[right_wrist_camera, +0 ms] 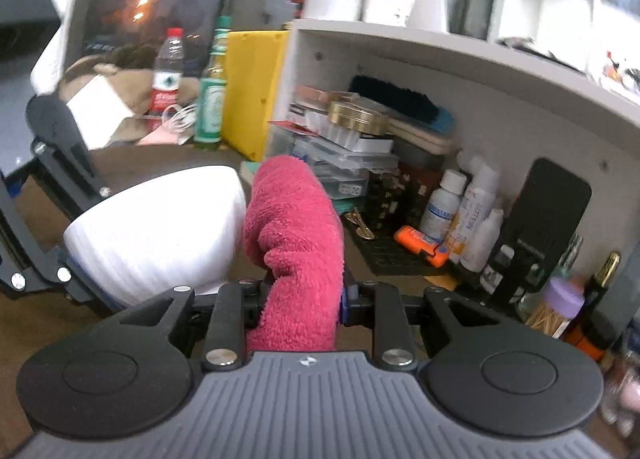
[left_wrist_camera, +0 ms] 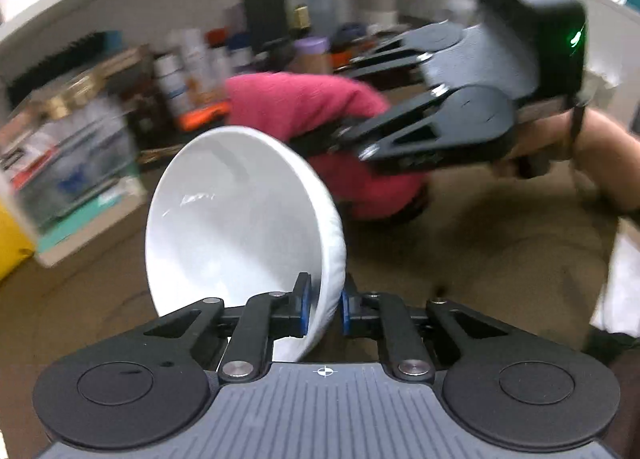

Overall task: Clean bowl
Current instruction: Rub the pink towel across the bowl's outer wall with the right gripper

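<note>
Meanwhile, left claw [left_wrist_camera: 323, 309] clamped on the white bowl [left_wrist_camera: 240, 227] rim, right claw [right_wrist_camera: 298, 305] pinching the pink cloth [right_wrist_camera: 296, 235].

A cluttered home or office storage corner, not a kitchen.

You work on a brown bench [right_wrist_camera: 404, 275] under a white shelf [right_wrist_camera: 440, 55] at the upper right of the frame, crammed with stacked plastic boxes [right_wrist_camera: 340, 163], a brush [right_wrist_camera: 400, 101], small bottles [right_wrist_camera: 460, 211] and a yellow bin [right_wrist_camera: 252, 91]; drink bottles [right_wrist_camera: 168, 63] stand at upper left, ceiling strip lights beyond.
</note>
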The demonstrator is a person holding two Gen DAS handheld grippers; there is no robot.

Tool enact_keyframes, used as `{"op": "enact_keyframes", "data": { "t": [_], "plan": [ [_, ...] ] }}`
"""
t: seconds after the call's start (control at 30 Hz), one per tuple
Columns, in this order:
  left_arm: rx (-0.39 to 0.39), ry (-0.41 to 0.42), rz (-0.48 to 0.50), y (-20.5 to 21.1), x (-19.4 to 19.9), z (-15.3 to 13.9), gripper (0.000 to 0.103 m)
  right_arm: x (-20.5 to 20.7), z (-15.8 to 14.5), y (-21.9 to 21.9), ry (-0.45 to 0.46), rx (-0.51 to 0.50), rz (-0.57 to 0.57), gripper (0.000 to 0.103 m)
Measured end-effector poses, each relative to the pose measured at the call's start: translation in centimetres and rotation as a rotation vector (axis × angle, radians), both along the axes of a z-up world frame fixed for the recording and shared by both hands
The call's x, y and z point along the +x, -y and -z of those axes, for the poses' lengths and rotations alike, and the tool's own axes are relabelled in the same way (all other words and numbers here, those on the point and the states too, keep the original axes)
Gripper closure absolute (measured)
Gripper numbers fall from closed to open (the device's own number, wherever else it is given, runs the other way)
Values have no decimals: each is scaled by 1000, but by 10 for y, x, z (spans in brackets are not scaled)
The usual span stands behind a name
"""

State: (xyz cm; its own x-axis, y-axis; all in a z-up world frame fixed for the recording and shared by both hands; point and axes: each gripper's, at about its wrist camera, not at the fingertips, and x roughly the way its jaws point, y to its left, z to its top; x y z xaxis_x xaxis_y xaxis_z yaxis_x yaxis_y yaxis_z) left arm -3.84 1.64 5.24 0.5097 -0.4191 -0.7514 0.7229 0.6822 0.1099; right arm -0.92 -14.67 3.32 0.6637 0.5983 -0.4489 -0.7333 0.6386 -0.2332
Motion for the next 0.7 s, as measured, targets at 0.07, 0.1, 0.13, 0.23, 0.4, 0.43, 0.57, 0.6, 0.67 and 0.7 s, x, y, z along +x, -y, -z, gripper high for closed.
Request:
{"op": "enact_keyframes", "data": {
  "t": [0.07, 0.1, 0.13, 0.23, 0.4, 0.43, 0.57, 0.6, 0.67, 0.7],
  "plan": [
    [7, 11, -10, 4, -1, 2, 87, -22, 0, 2, 44, -90, -45, 77],
    [-2, 7, -21, 3, -1, 1, 88, -29, -1, 3, 57, -110, -65, 77],
    [-7, 5, -26, 2, -1, 1, 88, -46, -1, 7, 78, -143, -118, 77],
    [-13, 1, -30, 0, 1, 0, 89, -81, -4, 12, 101, -201, -237, 77],
    [68, 65, -47, 9, 3, 3, 75, -54, -11, 6, 89, -161, -89, 77],
    [83, 72, -49, 9, 2, 5, 63, -40, -9, 4, 76, -134, -35, 77],
    [141, 100, -91, 0, 16, 28, 19, 3, 4, 3, 17, -22, 98, 77],
    [91, 69, -115, -7, 23, 29, 29, 7, 7, 3, 6, -1, 111, 77],
    [51, 56, -139, -13, 29, 29, 59, 9, 12, 4, -6, 21, 124, 77],
    [40, 49, -131, -13, 29, 27, 73, 10, 14, 4, -11, 22, 128, 77]
  ]
}}
